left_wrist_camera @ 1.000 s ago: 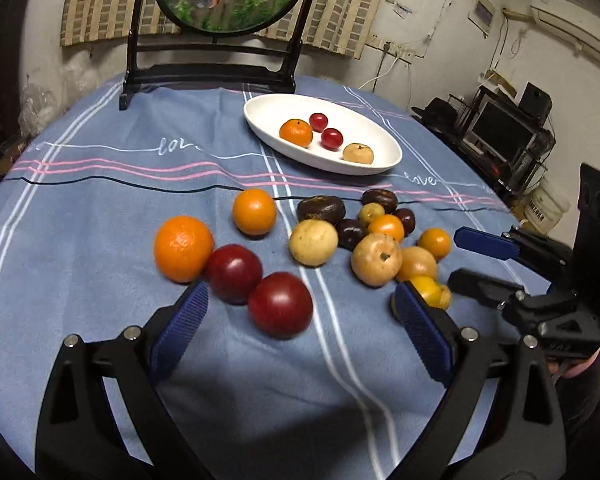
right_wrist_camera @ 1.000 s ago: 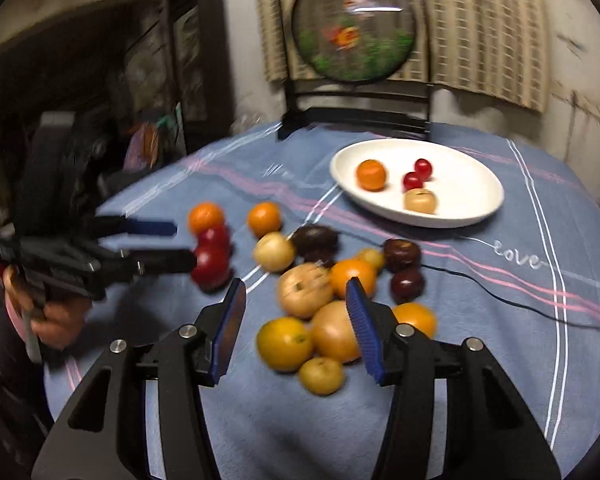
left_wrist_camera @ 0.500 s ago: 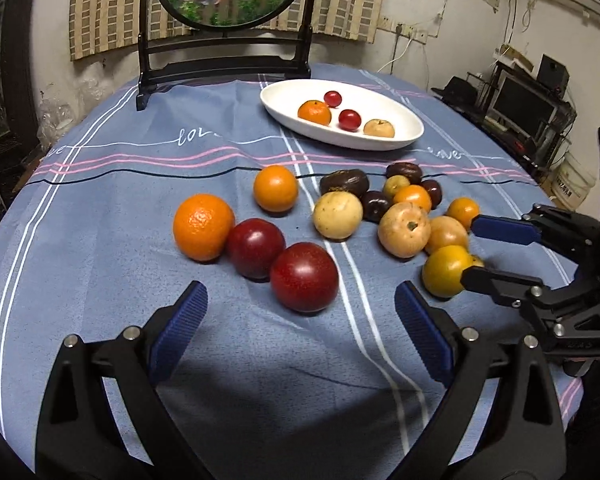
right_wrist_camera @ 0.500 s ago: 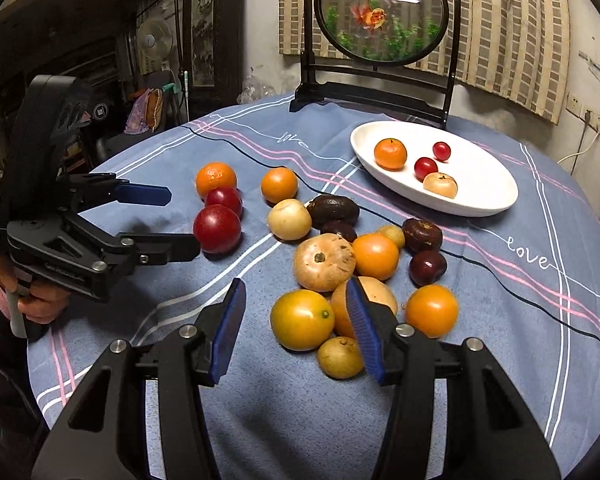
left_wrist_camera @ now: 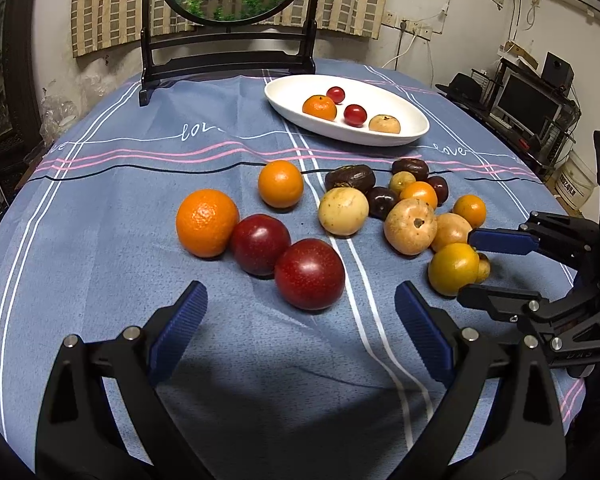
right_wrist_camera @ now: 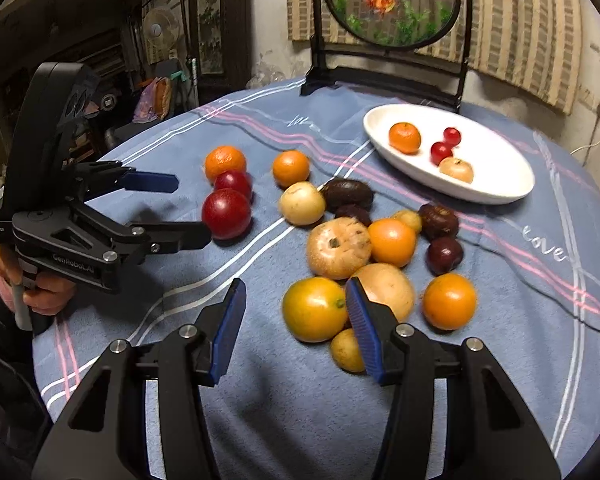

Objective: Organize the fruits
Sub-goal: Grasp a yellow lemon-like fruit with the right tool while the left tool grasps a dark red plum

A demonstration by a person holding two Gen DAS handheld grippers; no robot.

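Note:
Several loose fruits lie on the blue striped tablecloth [left_wrist_camera: 100, 208]: oranges, red plums, tan and dark fruits. My left gripper [left_wrist_camera: 300, 316] is open and empty, just short of a large red plum [left_wrist_camera: 310, 274]; it also shows in the right wrist view [right_wrist_camera: 188, 208]. My right gripper [right_wrist_camera: 296, 312] is open and empty, its jaws either side of a yellow-orange fruit [right_wrist_camera: 315, 309]; in the left wrist view the right gripper [left_wrist_camera: 466, 266] straddles that yellow-orange fruit [left_wrist_camera: 453, 269]. A white oval dish [left_wrist_camera: 404, 114] at the back holds an orange, two small red fruits and a tan one.
A round goldfish screen on a black stand [left_wrist_camera: 228, 60] stands at the table's far edge. A tan fruit [right_wrist_camera: 339, 248] and a small yellow fruit [right_wrist_camera: 346, 350] crowd the yellow-orange one. Shelves with electronics [left_wrist_camera: 532, 100] stand off to the right.
Both grippers have moved closer to the fruit. The right gripper's jaws now reach around the yellow-orange fruit. The left gripper has neared the large red plum. No fruit has moved.

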